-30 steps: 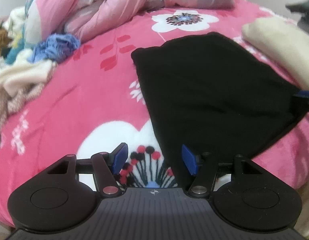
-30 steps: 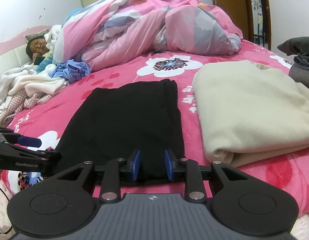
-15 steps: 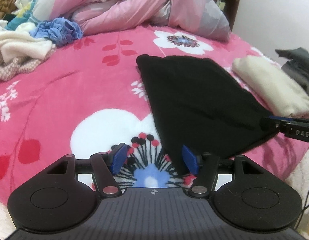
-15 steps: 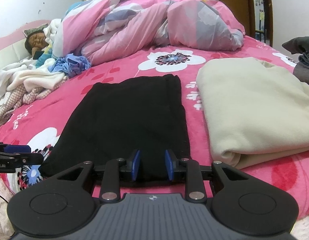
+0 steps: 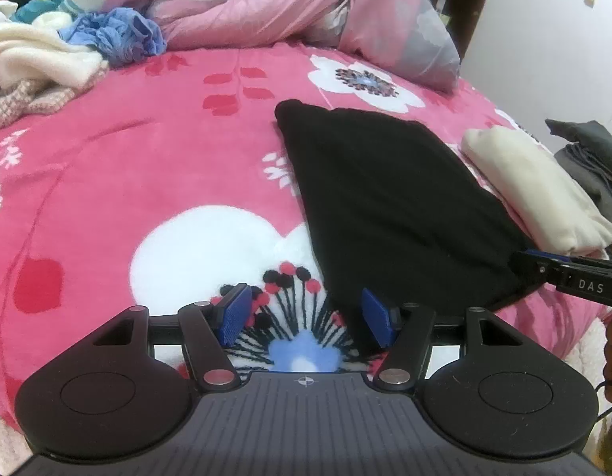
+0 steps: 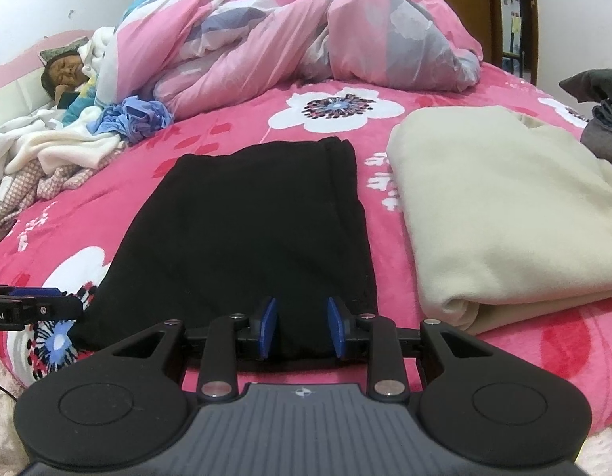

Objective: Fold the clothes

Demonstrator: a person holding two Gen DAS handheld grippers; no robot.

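A black garment [image 5: 385,206] [image 6: 246,230] lies flat in a long folded strip on the pink flowered bed cover [image 5: 127,158]. My left gripper [image 5: 306,315] is open low over the cover at the strip's near left corner, and the cloth's edge reaches in by its right pad. My right gripper [image 6: 302,327] is open at the near right end, with the cloth's edge in the gap and neither pad pressing on it. Each gripper shows in the other's view: the right gripper [image 5: 536,261] and the left gripper [image 6: 32,305].
A folded cream garment [image 6: 504,214] [image 5: 536,190] lies right of the black one, with grey clothes [image 6: 599,119] beyond it. A bunched pink duvet [image 6: 306,31], a blue cloth [image 6: 139,119] and pale loose clothes [image 5: 36,55] sit at the back left. A person [image 6: 64,75] lies there.
My left gripper has rolled level and slid along the bed's near edge, so its view now faces up the bed. The black garment and my right gripper have stayed put.
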